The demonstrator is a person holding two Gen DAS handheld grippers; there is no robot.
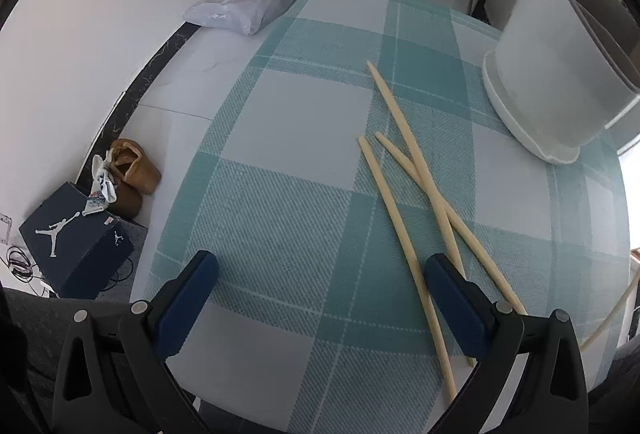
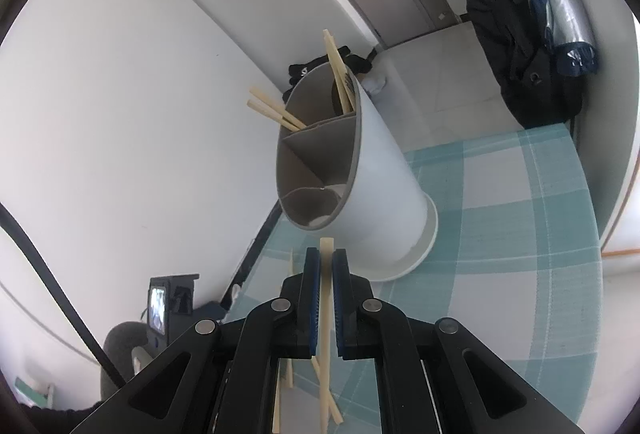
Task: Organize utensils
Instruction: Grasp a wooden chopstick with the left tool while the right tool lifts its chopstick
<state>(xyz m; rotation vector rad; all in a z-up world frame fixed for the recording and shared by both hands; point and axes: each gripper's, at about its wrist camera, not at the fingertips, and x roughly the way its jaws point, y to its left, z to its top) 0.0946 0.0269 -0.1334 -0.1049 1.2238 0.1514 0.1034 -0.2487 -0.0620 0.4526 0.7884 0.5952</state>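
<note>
A white utensil holder (image 2: 384, 169) with grey divided compartments stands on the teal plaid tablecloth (image 2: 520, 234); several chopsticks (image 2: 338, 73) stick out of its far compartments. My right gripper (image 2: 326, 254) is shut on one pale chopstick (image 2: 326, 298), held upright just in front of the holder's rim. In the left wrist view three chopsticks (image 1: 404, 201) lie crossed on the cloth, and the holder (image 1: 560, 65) stands at the right. My left gripper (image 1: 320, 274) is open and empty above the cloth, its right finger (image 1: 452, 290) beside the chopsticks.
The table's left edge drops to a tiled floor with a dark shoe box (image 1: 76, 238), brown shoes (image 1: 132, 169) and plastic bags (image 1: 244, 5). Dark coats (image 2: 520, 33) hang at the back right. More chopsticks (image 2: 288, 366) lie under my right gripper.
</note>
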